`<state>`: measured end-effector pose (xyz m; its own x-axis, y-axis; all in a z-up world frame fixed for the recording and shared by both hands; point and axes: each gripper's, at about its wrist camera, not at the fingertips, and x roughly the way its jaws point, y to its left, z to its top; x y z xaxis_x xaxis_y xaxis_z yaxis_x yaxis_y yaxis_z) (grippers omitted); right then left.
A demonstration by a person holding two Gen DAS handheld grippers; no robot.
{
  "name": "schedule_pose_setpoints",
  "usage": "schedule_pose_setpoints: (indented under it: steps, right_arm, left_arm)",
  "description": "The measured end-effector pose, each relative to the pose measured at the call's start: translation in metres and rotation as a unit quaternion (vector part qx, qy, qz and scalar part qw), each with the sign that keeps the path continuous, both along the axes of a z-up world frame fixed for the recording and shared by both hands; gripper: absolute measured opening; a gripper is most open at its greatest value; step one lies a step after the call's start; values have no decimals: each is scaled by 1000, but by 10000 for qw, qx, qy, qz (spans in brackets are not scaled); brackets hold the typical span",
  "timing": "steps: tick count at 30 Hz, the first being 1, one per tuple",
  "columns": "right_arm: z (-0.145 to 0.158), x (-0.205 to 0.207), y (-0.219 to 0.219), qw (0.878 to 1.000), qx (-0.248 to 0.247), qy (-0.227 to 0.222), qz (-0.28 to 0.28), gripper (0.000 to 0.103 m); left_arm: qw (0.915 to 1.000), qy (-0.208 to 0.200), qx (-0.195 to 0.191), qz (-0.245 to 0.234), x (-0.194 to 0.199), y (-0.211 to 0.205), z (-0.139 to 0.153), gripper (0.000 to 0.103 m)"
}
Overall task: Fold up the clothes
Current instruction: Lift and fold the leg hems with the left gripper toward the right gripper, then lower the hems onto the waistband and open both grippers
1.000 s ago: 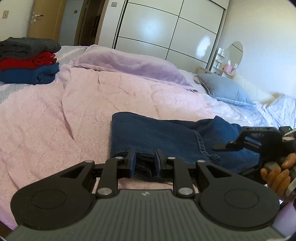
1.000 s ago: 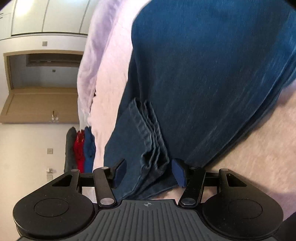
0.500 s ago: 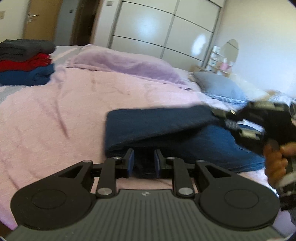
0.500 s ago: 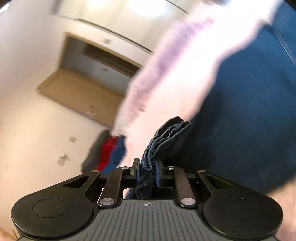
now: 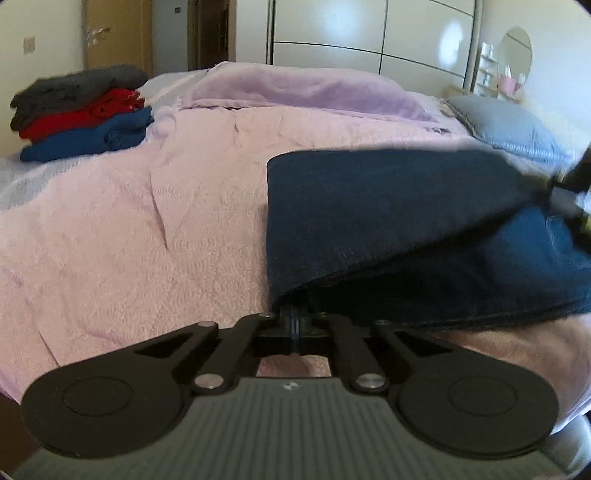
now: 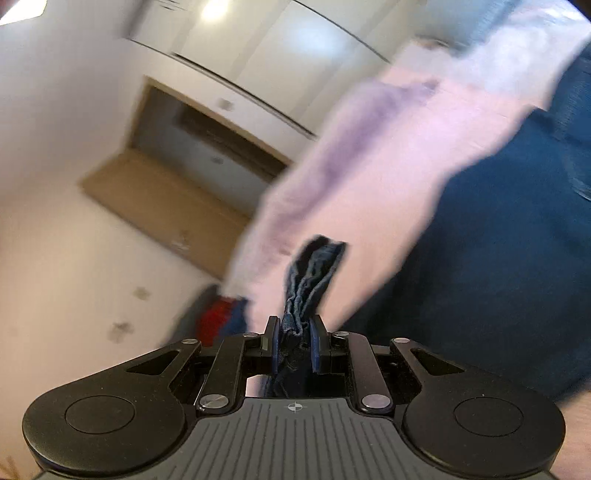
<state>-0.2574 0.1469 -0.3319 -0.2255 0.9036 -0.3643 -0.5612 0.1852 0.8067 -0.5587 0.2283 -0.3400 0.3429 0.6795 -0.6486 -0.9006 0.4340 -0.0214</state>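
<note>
Denim jeans [image 5: 388,206] pinched by both left gripper [image 5: 294,325] and right gripper [image 6: 292,345]

Room bright, soft daylight. Glare patches on wardrobe doors [image 5: 369,37], left view. Left view mostly sharp; jeans [image 5: 388,206] smeared toward right edge. Right view heavily motion-blurred: door [image 6: 184,206], pink bedspread [image 6: 369,155] streaked. Ceiling light [image 6: 212,9] blown out. Fisheye bending at edges, dark vignette in corners.
</note>
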Motion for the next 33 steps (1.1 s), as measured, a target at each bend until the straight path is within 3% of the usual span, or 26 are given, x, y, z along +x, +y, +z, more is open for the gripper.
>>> schedule_pose_setpoints:
  steps: [4,5,7,9,12,14,16,21,33]
  right_arm:
    - [-47,9,-4,9954,-882,215,-290,14]
    - [-49,9,-8,9954,-863,236,-333,14]
    - [-35,3,-15,9979,-510,-198,-357,14]
    - [-12,-1,-27,9966,162,-723,-359,14]
    - [-8,3,-36,9916,-77,-1199,-483,14]
    - [-39,18,-30,9916,-849,-822,-530,14]
    - [-63,30,-33,9933,-959,-265,-591,14]
    - [-60,32,-30,9910,-1131,-481,-535,14]
    - [-52,36,-19,9909,-1160,-417,-532,14]
  left_arm:
    - [9997,161,43,-184,5,-5,2,3]
    - [9996,190,45,-227,5,-6,3,3]
    - [9992,247,51,-314,6,-8,4,3]
    - [9987,298,54,-403,7,-11,6,3]
    - [9982,260,-6,-547,13,-13,6,3]
    - [9978,334,-65,-577,19,-14,0,3]
    - [9972,431,-67,-600,24,-15,-3,3]
    - [9975,425,-155,-543,23,-14,-3,4]
    - [9976,463,-183,-473,24,-17,-4,4]
